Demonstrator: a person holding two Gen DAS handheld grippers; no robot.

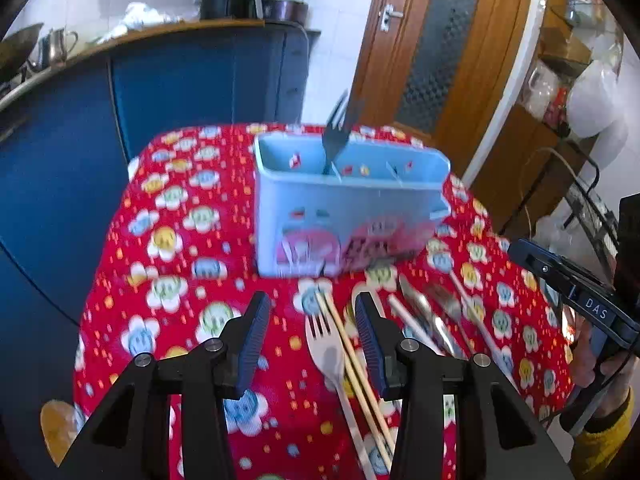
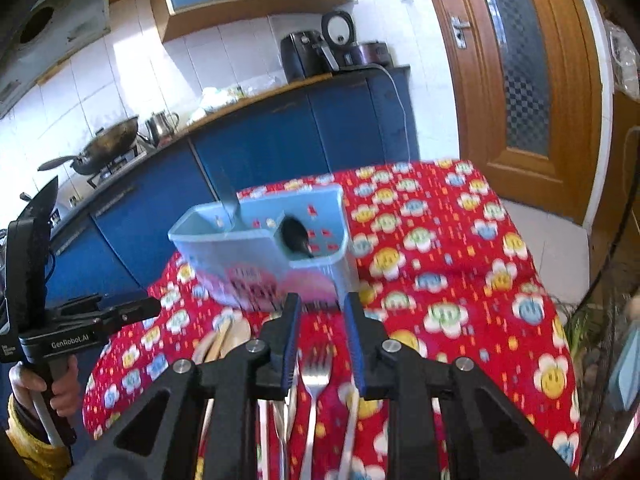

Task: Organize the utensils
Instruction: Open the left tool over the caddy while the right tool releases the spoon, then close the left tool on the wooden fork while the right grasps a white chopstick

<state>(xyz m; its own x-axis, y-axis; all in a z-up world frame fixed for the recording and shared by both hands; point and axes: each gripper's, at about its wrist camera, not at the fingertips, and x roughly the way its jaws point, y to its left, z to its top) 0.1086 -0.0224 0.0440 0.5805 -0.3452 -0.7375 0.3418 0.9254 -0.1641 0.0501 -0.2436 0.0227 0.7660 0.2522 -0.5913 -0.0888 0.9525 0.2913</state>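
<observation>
Progress is judged to be early. One dark fork [image 1: 334, 136] is already stood in the blue caddy [image 1: 344, 208] on the table [image 1: 180, 240], and a dark spoon [image 2: 295, 237] is seen in its end compartment. Much is left lying loose in front of the caddy: a pale fork [image 1: 326, 344], chopsticks [image 1: 356, 364] and metal cutlery [image 1: 432, 320], including a steel fork [image 2: 316, 376]. Nothing is held: the left gripper [image 1: 312, 336] is parted fairly wide above the pale fork, and the right gripper [image 2: 322, 344] is set narrower, empty, over the steel fork.

A home kitchen: wok [image 2: 105, 141] on stove, blue cabinets [image 2: 256, 148].
</observation>
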